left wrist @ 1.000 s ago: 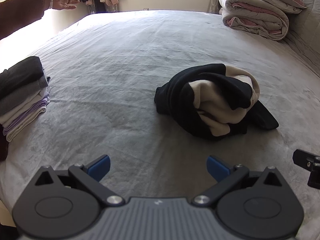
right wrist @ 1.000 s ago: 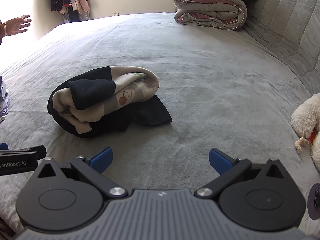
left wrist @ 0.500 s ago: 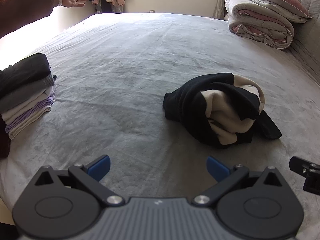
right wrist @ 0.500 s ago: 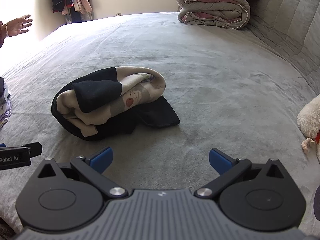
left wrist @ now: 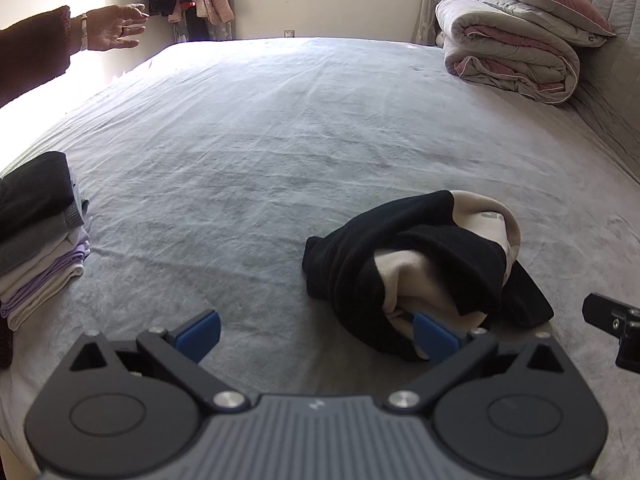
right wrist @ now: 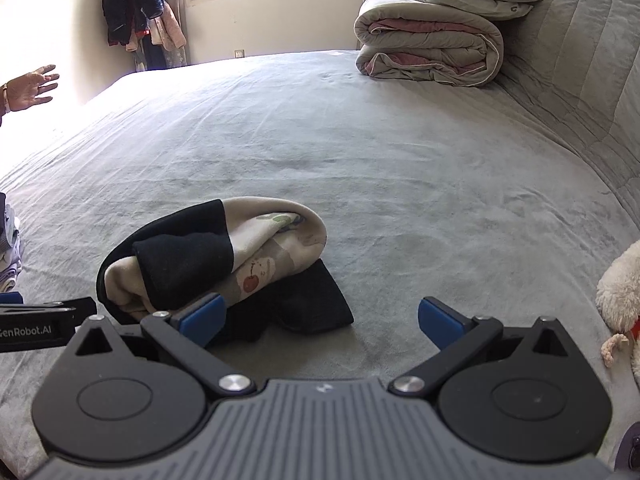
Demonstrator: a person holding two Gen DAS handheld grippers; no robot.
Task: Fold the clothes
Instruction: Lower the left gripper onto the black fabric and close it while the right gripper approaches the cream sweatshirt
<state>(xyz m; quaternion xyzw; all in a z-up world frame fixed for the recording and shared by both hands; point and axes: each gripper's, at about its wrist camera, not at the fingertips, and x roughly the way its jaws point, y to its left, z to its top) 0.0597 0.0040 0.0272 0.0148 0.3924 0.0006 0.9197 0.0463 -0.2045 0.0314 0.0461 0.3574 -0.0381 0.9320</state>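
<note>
A crumpled black and cream garment (left wrist: 424, 264) lies in a heap on the grey bed (left wrist: 280, 140). In the right wrist view the same garment (right wrist: 216, 256) shows a cherry print on its cream side. My left gripper (left wrist: 316, 334) is open just short of the heap, its right fingertip (left wrist: 434, 338) at the heap's near edge. My right gripper (right wrist: 320, 318) is open too, its left fingertip (right wrist: 202, 316) against the garment's near side. Nothing is held in either one.
A stack of folded clothes (left wrist: 36, 236) sits at the bed's left edge. A rolled duvet with pillows (left wrist: 516, 48) lies at the far right. A person's hand (left wrist: 116, 28) reaches in from the left. A white plush toy (right wrist: 620, 300) rests at the right. Clothes hang (right wrist: 136, 4) in the corner.
Both grippers have moved forward to the garment, so it now sits close at their fingertips. The person's hand has opened and lowered slightly.
</note>
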